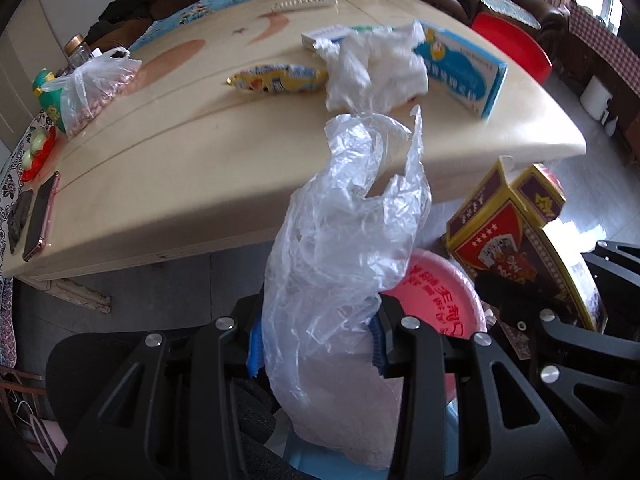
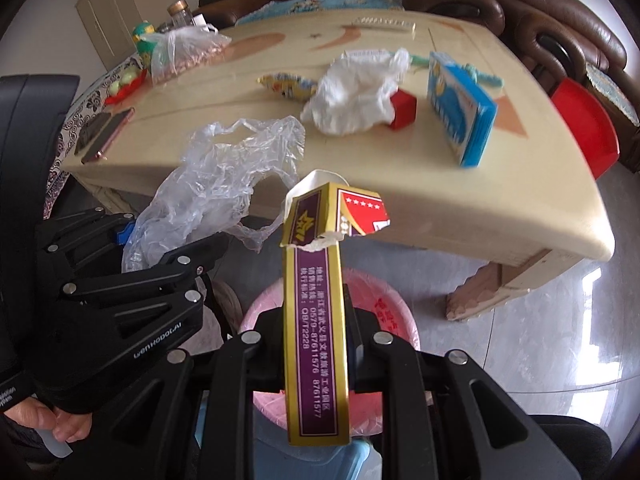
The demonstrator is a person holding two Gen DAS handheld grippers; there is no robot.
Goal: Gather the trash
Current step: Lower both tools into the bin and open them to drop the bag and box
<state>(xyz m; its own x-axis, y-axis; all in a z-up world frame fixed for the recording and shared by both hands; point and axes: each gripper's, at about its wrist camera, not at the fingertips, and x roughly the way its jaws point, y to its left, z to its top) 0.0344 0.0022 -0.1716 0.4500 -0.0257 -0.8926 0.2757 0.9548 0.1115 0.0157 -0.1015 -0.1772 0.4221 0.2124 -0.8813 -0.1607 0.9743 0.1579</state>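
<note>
Dropping both pieces cleanly is the job now, judging by how each gripper hangs over the pink bin [image 2: 396,308] on the floor in front of the worktop [image 1: 240,160].

On the left, the left gripper [image 1: 316,344] has its fingers closed around the middle of a crumpled clear plastic bag [image 1: 348,216]; the bag stands up between the blue pads and billows well past the tips, leaning toward the worktop edge. Being light and clingy, it will likely stick to a pad, so open wide over the bin's mouth and, if needed, give a small shake.

On the right, the right gripper [image 2: 316,344] has its fingers pinched on the narrow sides of a torn playing-card box [image 2: 316,312], which runs lengthwise between them with its ripped flap end beyond the tips. The box is stiff and should fall straight; the rim of the bin shows directly beneath it.

More trash waits on the worktop: a crumpled white bag [image 2: 352,96], a yellow snack wrapper [image 1: 276,78], a small red box [image 2: 402,110] and a blue carton [image 2: 460,108].
</note>
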